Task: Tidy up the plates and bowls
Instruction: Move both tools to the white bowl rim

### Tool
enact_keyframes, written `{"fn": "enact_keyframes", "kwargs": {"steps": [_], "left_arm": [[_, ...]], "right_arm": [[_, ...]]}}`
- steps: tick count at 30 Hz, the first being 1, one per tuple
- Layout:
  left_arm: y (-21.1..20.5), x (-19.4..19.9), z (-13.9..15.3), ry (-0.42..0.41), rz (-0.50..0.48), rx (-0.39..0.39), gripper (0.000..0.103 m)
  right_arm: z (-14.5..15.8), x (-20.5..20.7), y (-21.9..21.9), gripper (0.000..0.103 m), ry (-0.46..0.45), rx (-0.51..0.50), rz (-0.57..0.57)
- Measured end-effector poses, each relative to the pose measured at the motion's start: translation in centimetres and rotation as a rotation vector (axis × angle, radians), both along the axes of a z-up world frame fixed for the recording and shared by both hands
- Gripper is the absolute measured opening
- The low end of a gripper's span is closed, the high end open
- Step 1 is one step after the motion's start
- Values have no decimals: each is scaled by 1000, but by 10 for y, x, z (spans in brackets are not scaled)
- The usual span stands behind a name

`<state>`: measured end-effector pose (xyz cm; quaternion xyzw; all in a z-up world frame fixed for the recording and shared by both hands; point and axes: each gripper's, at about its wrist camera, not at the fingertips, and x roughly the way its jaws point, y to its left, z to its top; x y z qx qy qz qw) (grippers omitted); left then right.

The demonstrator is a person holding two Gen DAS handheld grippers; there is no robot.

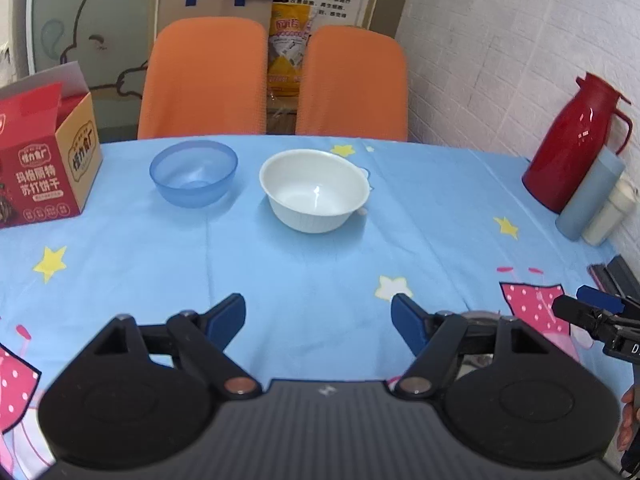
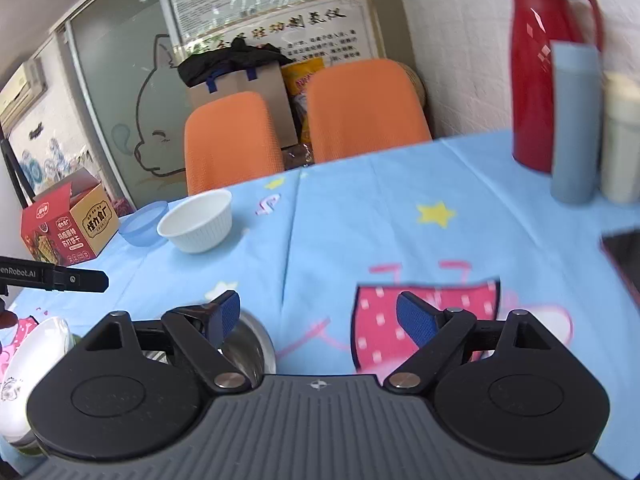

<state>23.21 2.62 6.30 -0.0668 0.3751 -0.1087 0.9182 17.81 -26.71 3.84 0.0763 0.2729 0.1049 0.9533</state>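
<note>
A white ribbed bowl (image 1: pixel 314 190) and a translucent blue bowl (image 1: pixel 193 172) stand side by side on the far part of the blue tablecloth (image 1: pixel 320 264); both also show in the right wrist view, white bowl (image 2: pixel 196 220) and blue bowl (image 2: pixel 143 225). My left gripper (image 1: pixel 318 322) is open and empty, well short of the bowls. My right gripper (image 2: pixel 318 318) is open and empty; a steel bowl (image 2: pixel 250 346) lies just under its left finger, and a white patterned plate (image 2: pixel 28 364) sits at the lower left. The right gripper also shows in the left wrist view (image 1: pixel 592 304).
A red biscuit box (image 1: pixel 44 160) stands at the table's far left. A red thermos (image 1: pixel 574 140), a grey-blue cup (image 1: pixel 590 196) and a cream cup (image 1: pixel 610 212) stand at the right by the wall. Two orange chairs (image 1: pixel 208 80) stand behind the table. A dark phone (image 2: pixel 624 256) lies at the right edge.
</note>
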Motion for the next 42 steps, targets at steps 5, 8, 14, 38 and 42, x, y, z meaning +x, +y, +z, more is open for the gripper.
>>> {"fn": "enact_keyframes", "kwargs": {"steps": [5,8,14,38,42], "left_arm": [[8,17,2,-3,47,-30,74],[8,25,-1,-1,50,-27,74],[11,47,-5,2,29,-12,74],[26,158,-38,221,353,-313,74],[15,166,-43,249,367,-300,73]], "right_arm": [[18,27,26,103,-33,-73,77],[20,41,39,103,-40,-97,119],[19,75,60,103,-7,-166,191],[-23,213,104,103,147,-154,344],[-24,220,112,103,149,-157,376]]}}
